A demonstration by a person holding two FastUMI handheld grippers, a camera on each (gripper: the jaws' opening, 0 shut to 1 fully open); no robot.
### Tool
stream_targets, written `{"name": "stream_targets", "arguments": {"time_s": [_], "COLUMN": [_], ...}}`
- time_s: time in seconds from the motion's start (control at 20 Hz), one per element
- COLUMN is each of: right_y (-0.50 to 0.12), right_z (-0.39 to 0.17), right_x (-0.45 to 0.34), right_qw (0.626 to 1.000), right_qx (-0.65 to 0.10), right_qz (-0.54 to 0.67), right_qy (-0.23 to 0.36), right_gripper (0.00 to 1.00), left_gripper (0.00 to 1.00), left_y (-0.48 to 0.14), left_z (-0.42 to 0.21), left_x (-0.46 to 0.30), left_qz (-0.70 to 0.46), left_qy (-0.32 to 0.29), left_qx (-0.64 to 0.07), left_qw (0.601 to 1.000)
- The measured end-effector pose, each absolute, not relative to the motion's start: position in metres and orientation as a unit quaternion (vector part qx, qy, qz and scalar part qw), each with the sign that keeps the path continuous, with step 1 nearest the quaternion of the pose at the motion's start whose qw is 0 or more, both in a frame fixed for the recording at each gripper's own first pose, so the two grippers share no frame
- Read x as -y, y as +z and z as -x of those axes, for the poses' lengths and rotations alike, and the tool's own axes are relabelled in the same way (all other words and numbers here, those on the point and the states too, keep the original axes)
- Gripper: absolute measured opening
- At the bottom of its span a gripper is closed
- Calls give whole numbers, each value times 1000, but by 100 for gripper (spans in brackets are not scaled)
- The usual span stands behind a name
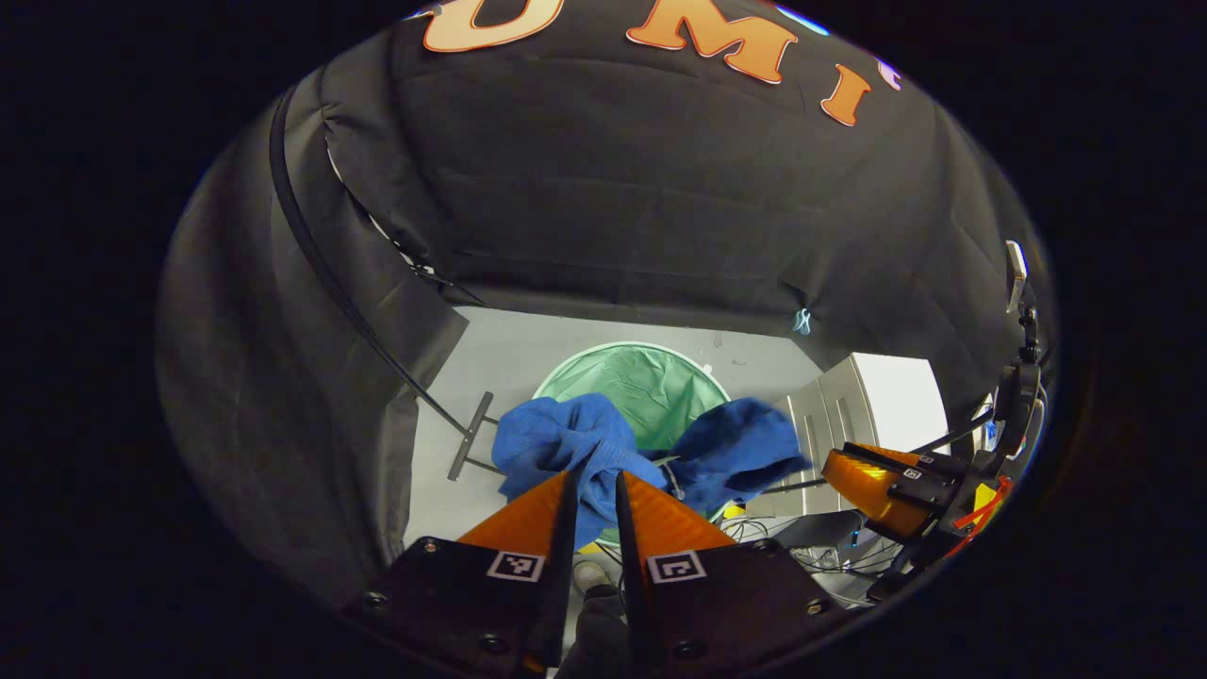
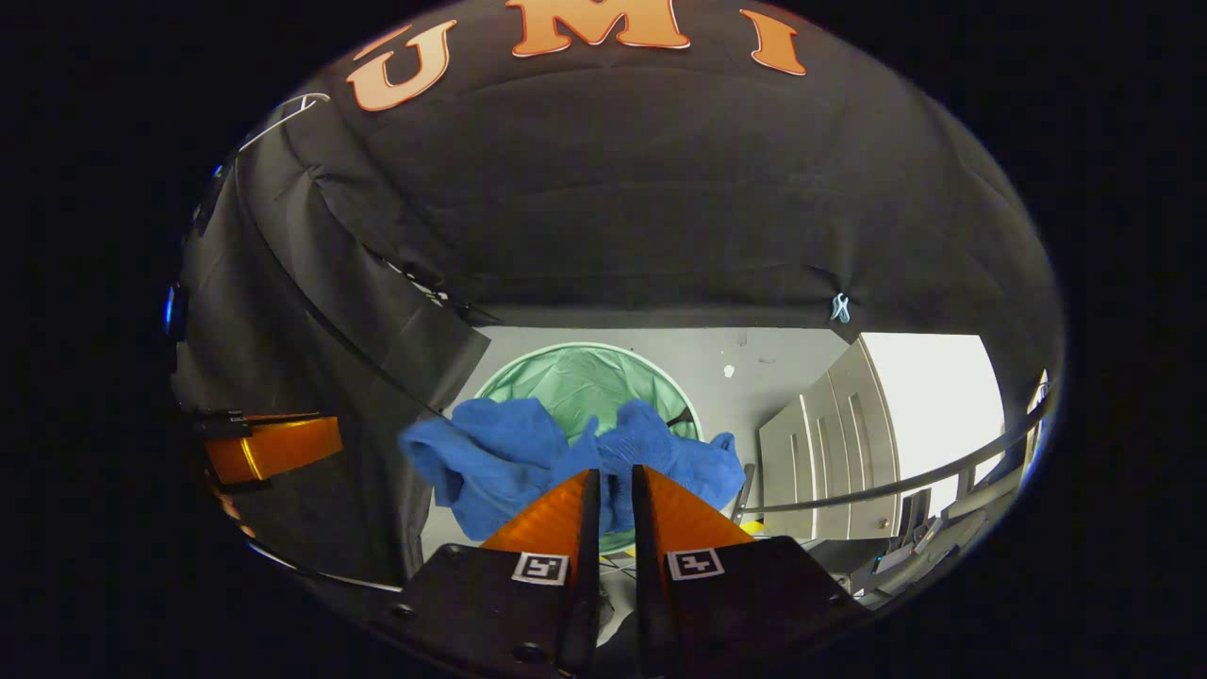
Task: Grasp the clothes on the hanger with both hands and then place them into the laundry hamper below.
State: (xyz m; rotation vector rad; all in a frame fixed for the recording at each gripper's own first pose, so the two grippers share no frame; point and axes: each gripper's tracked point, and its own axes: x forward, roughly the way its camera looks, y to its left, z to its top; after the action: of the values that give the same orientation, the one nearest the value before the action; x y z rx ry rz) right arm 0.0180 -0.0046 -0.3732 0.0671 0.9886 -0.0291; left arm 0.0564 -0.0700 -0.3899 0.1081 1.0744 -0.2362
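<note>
Left gripper view: left gripper (image 1: 594, 483) low in the middle, fingers drawn narrow and pinching a fold of the blue garment (image 1: 603, 448) between them. Garment bunched in two lumps, one to the left of the fingers, one to the right, hanging above the round green laundry hamper (image 1: 651, 377) on the pale floor (image 1: 509, 354). Hamper mouth open, green lining visible beyond the cloth. To the left, a dark thin pole (image 1: 330, 283) slanting down to a flat metal foot (image 1: 470, 436) on the floor. At the right edge, the right gripper (image 1: 872, 476), near the right lump of the garment; contact there cannot be told in this view. Grey cabinet (image 1: 830, 415) at far right beside a bright white panel.

Right gripper view: right gripper (image 2: 615, 490) low in the middle, fingers narrow, closed on the garment's near fold (image 2: 613, 462). Blue cloth spread left and right of the fingertips, again over the hamper (image 2: 585, 377), whose rim shows behind it. Left gripper (image 2: 273, 448) at the left edge, well apart from these fingers. Grey cabinet (image 2: 820, 443) on the right, with a dark rail (image 2: 905, 481) crossing in front of it.
</note>
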Motion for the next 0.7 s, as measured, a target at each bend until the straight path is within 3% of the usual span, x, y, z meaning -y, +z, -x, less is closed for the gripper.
{"name": "stream_targets", "arguments": {"time_s": [0.15,0.25,0.35,0.4,0.5,0.55,0.65,0.7], "right_y": [-362,-361,-361,-361,-357,-354,-347,-343], "right_z": [-19,-15,-10,-8,-5,-4,-1,1], "right_x": [5,5,5,5,6,6,8,9], "right_qw": [885,886,887,887,889,891,895,898], "right_qx": [-465,-462,-461,-461,-457,-454,-444,-439], "right_qz": [-28,-25,-25,-24,-25,-25,-24,-28], "right_qy": [-15,-16,-15,-15,-14,-15,-17,-18], "right_gripper": [32,37,40,35,36,48,49,57], "left_gripper": [46,66,72,72,76,81,95,95], "left_y": [-382,-381,-380,-375,-369,-365,-359,-355], "left_z": [-56,-53,-50,-48,-46,-46,-43,-42], "left_x": [66,64,59,55,53,51,47,46], "left_qz": [-52,-49,-48,-48,-46,-46,-41,-37], "left_qy": [-105,-101,-94,-89,-84,-80,-73,-70], "left_qx": [-506,-504,-503,-501,-496,-493,-487,-484], "left_qw": [855,856,858,859,863,865,870,872]}}
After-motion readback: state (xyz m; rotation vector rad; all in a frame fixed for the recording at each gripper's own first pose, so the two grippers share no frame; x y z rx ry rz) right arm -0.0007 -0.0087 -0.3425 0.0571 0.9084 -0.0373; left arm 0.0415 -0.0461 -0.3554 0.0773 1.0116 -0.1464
